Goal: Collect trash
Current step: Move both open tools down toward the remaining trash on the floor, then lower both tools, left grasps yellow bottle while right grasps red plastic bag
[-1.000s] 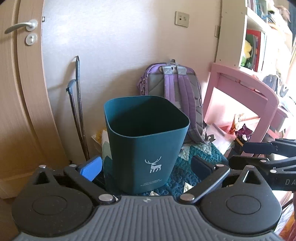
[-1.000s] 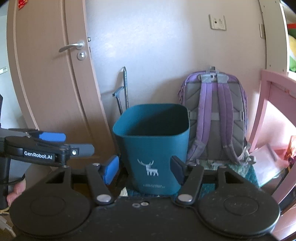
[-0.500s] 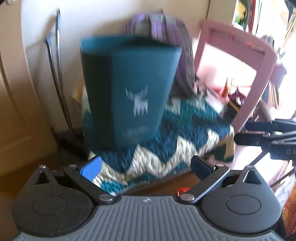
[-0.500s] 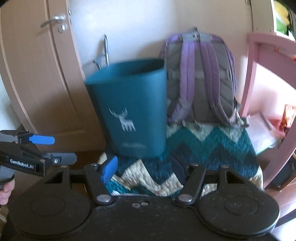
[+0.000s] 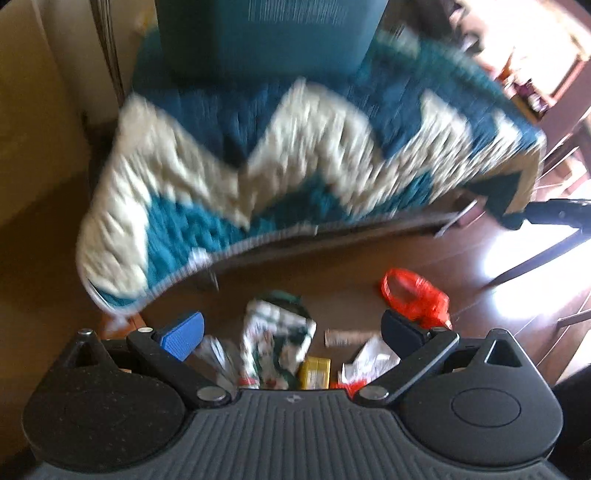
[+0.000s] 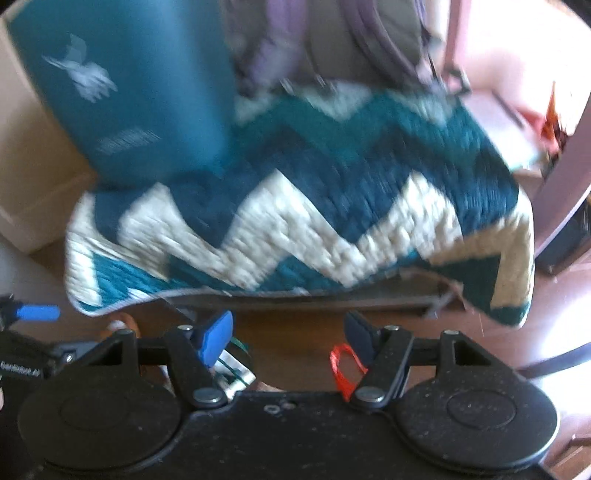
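Note:
Trash lies on the brown floor in the left wrist view: a green-and-white wrapper [image 5: 275,339], a small yellow box [image 5: 314,372], a white crumpled paper [image 5: 369,360], a small brown tube [image 5: 345,336] and a red plastic bag [image 5: 415,297]. The teal bin [image 5: 269,33] stands on a zigzag blanket [image 5: 295,147]. My left gripper [image 5: 291,332] is open and empty above the trash. My right gripper [image 6: 290,332] is open and empty; the red bag [image 6: 343,363] and the wrapper [image 6: 234,373] peek out beneath it. The bin [image 6: 122,92] is at upper left there.
A purple backpack [image 6: 332,40] leans behind the blanket. A pink chair frame [image 6: 565,206] stands at right. The other gripper shows at each view's edge [image 6: 26,332]. Bright sunlight falls on the floor at right [image 5: 535,266].
Both cameras have tilted sharply down from the bin toward the floor; the trash has come into view beneath the grippers. Both grippers stay open.

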The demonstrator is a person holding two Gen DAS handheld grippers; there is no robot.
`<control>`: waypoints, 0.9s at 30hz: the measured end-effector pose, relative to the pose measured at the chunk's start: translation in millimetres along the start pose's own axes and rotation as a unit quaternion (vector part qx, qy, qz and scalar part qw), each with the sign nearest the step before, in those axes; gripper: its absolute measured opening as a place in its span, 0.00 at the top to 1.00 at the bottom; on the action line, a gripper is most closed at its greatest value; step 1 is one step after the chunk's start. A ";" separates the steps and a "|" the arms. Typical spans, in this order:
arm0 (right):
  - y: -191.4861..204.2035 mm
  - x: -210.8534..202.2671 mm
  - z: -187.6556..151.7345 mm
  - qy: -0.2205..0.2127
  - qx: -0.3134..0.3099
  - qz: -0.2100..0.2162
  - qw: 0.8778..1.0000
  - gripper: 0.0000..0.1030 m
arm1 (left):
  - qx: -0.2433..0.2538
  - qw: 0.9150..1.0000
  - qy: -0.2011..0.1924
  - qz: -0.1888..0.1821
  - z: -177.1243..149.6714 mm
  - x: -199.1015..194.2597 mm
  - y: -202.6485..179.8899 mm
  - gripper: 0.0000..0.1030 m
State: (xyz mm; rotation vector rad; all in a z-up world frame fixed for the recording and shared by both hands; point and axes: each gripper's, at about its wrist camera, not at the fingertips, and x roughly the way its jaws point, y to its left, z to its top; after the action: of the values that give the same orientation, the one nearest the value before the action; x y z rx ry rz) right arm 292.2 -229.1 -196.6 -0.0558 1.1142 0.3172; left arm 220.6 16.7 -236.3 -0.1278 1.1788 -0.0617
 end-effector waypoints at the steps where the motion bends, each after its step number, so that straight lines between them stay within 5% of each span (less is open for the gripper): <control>1: -6.4 12.4 -1.5 0.012 0.007 -0.003 1.000 0.35 | -0.004 1.000 0.006 0.006 -4.1 11.8 -0.2 0.00; 13: -91.8 151.5 -38.9 0.150 0.061 -0.040 0.986 0.35 | 0.011 0.988 0.152 0.023 -38.8 162.8 -16.3 0.00; 20: -123.1 205.4 -69.2 0.202 0.072 -0.052 0.975 0.35 | 0.028 0.971 0.237 -0.011 -90.1 224.9 -27.1 0.01; 27: -150.7 243.5 -102.5 0.252 0.108 -0.054 0.960 0.35 | 0.011 0.959 0.282 -0.036 -120.2 265.4 -29.9 0.05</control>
State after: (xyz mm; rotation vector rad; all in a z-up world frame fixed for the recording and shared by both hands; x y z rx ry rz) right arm 342.4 -339.2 -475.7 -0.0024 1.6407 0.0784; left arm 211.2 -51.6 -520.9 -0.1380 1.7437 -0.1848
